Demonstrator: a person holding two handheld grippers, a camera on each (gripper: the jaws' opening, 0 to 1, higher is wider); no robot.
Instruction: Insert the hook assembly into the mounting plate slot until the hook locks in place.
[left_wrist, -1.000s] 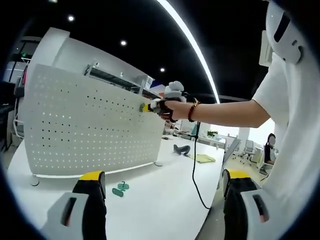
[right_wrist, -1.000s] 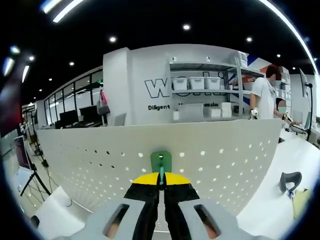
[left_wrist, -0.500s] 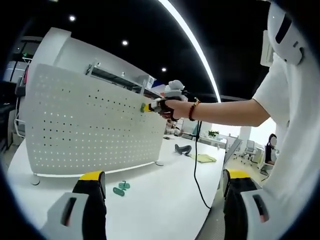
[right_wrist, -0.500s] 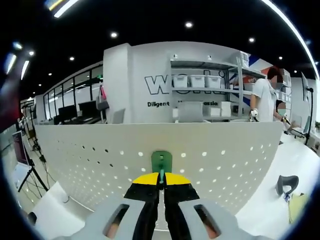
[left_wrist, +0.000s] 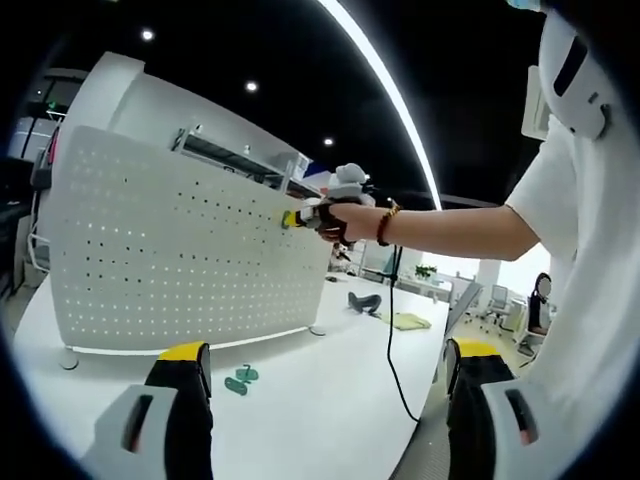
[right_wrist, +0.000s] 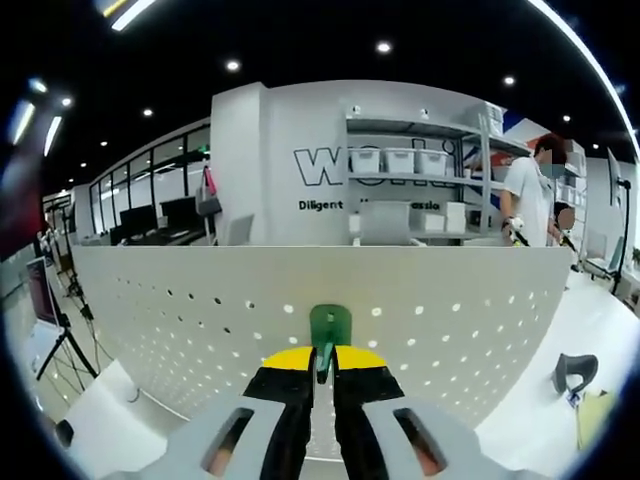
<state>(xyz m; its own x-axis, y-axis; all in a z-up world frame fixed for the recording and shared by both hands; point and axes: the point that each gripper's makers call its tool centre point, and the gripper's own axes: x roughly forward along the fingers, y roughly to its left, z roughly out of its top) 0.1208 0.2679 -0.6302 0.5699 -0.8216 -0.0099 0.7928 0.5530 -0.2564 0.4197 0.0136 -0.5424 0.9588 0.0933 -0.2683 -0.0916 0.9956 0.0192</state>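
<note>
Working over a white tabletop (left_wrist: 320, 405) under a dark ceiling with strip lights, holding a green hook assembly (right_wrist: 329, 325) against the face of the upright perforated mounting plate (right_wrist: 450, 310), high up near its top edge. Clamping the hook's thin stem between the yellow-tipped fingers of the right gripper (right_wrist: 322, 358), seen from the side in the left gripper view (left_wrist: 298, 217) towards the plate's far upper corner. Cannot tell whether the tab is sitting in a slot or only resting on the surface. Hanging back with the left gripper (left_wrist: 325, 360), jaws spread wide and carrying nothing, near the tabletop's front edge, with two spare green pieces (left_wrist: 241, 378) lying just ahead of it.

Probably risking a push on a plate standing only on small feet, with nothing bracing it: sliding or tipping it backwards. Also risking the tab skating between holes if held off-square, the stem twisting in the grip, or letting go before locking
</note>
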